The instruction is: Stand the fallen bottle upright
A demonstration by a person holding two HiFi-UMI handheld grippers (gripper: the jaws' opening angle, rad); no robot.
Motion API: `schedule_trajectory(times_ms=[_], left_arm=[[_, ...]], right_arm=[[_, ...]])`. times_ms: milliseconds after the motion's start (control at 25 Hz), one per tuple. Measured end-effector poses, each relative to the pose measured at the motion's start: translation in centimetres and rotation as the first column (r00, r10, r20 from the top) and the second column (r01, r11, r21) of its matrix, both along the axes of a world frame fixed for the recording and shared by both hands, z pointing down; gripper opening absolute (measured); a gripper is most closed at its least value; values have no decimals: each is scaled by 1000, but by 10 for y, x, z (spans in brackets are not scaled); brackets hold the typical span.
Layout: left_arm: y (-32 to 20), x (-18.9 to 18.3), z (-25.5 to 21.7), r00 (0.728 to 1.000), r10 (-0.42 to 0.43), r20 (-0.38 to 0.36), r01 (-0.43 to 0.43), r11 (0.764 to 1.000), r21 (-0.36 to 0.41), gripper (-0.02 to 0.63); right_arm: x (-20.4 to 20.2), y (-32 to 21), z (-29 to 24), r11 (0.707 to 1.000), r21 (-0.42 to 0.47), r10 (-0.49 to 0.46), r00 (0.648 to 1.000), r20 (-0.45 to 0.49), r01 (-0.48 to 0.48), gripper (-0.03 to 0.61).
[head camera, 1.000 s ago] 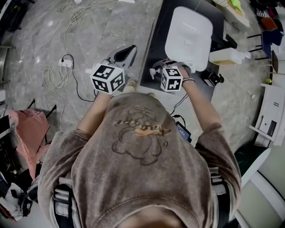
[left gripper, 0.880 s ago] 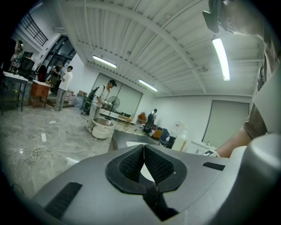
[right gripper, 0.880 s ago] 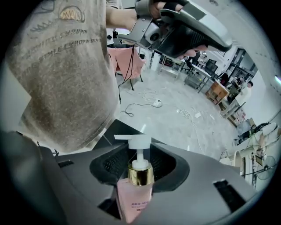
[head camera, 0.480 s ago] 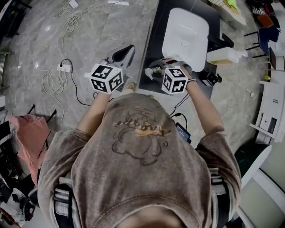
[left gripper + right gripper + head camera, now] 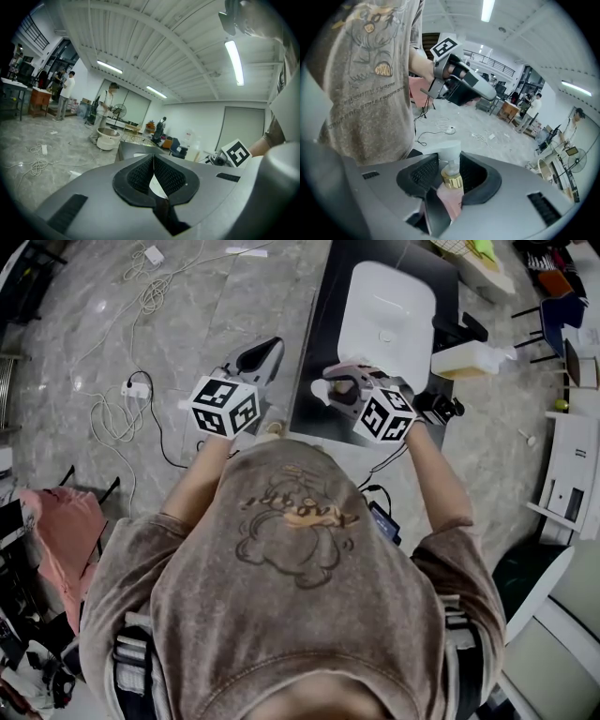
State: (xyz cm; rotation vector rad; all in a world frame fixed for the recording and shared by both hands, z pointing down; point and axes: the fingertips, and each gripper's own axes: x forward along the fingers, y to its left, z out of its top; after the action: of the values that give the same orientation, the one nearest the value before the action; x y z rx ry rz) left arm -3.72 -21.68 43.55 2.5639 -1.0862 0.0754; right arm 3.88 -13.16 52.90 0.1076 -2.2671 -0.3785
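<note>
While both arms bend out in front of the person's chest, the right gripper (image 5: pixel 449 164) tips down and its jaws squeeze the bottle (image 5: pixel 451 186) from both sides. The bottle's pink body sits deep between the jaws. Its gold ring is between the black pads (image 5: pixel 423 174), and its white pump top pokes out past the tips. From the head view, the right gripper (image 5: pixel 330 388) and the bottle (image 5: pixel 322 390) are over the near edge of the dark table (image 5: pixel 314 413). A big white tub (image 5: pixel 389 315) lies farther out, past the jaw tips. I cannot tell if the bottle touches the table. The left arm (image 5: pixel 202 479) holds the left gripper (image 5: pixel 272 343) nearly flat, out over the floor (image 5: pixel 141 296) beside the table. Its jaws (image 5: pixel 153 159) are shut, tips together, with nothing between them.
</note>
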Motion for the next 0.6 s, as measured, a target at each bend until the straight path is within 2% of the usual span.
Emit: schedule_trajectory(times_ms=[280,600], left_arm=[[0,6,-1,1000,6,12,-6,1000,1,20],[2,12,-5,999,19,26,-20,1000,10,20]], right_arm=[[8,-7,-19,997,1,79,990,117,-79,140],[16,-13,-42,979,-17,199,945,261,-201,136]])
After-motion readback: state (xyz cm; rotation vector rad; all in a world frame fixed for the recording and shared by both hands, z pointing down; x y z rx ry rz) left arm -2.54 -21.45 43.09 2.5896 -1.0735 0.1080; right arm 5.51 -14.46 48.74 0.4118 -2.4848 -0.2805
